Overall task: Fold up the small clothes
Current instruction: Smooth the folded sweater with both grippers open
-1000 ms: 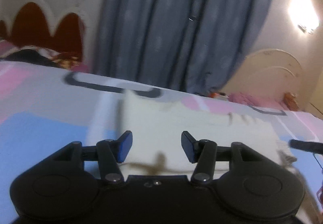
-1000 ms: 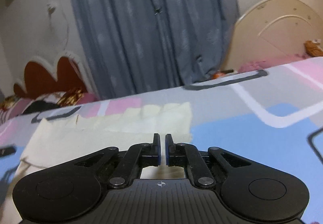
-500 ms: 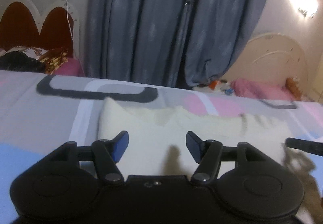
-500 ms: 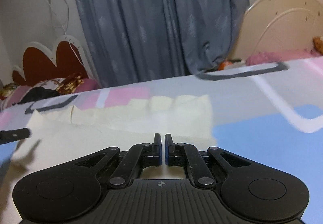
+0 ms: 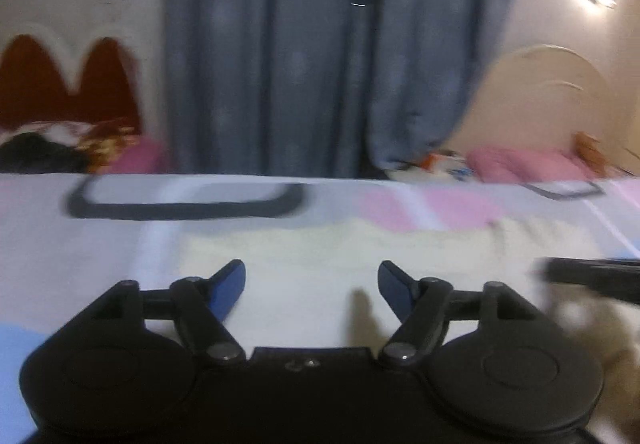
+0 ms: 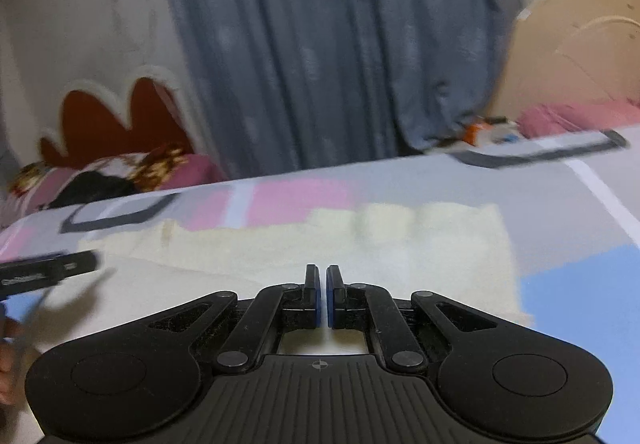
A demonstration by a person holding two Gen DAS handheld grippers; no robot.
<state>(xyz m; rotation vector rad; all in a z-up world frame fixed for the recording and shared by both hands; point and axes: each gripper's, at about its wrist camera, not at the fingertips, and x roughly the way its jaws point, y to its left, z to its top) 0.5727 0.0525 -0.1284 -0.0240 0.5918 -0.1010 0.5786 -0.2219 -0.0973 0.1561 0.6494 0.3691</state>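
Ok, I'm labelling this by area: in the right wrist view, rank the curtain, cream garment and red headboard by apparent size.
1. Curtain, largest
2. Cream garment
3. Red headboard, smallest

The garment lies nearest the camera, so this says nothing of true size.

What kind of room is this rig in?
Most likely a bedroom: the cream garment lies on a patterned bedsheet, a scalloped red headboard stands behind it, and grey-blue curtains hang at the back.
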